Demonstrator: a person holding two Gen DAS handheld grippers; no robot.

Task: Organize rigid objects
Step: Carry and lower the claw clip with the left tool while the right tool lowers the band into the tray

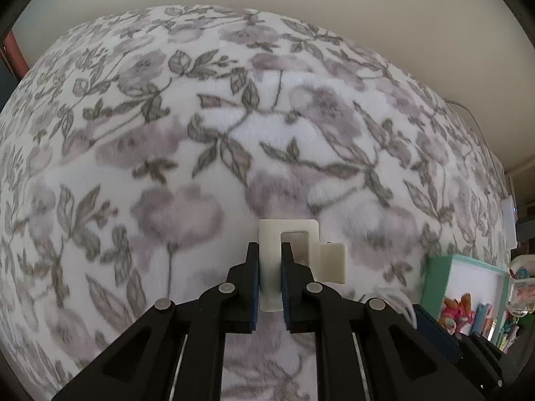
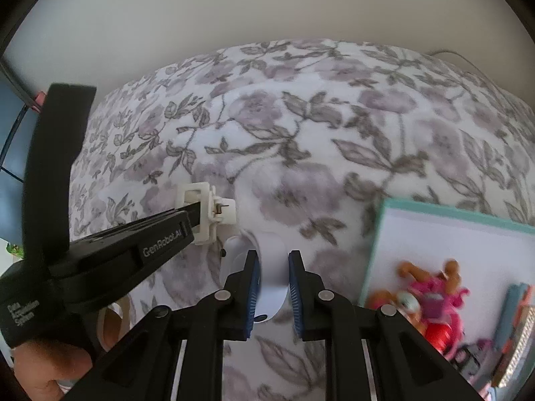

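While squeezed tight between the two blue pads [image 1: 255, 267] of the left gripper [image 1: 270, 260], held up over the flowery blanket [image 1: 200, 133]: a white hair clip [image 1: 294, 234], square at the far end with a small flat tab sticking out to the right. Seen again from the right wrist camera, out to the left, with a tiny metal spring showing on its side. Fingers pulled in narrow, with only the clip in the gap.

Over on the right gripper [image 2: 273, 280], held between the pads: a white curved plastic piece [image 2: 272, 267], smooth and bent like a band, a bit blurry, so cannot tell just what it is. Fingers fairly close, touching its sides.

To the right, lying on the blanket: a box [image 2: 434, 214] with a teal rim and white inside. In it, near the right edge: a pink toy [image 2: 441, 297], a red round thing, and other small bits too blurry to name. Behind the blanket, far away: a plain pale wall [image 2: 234, 16].
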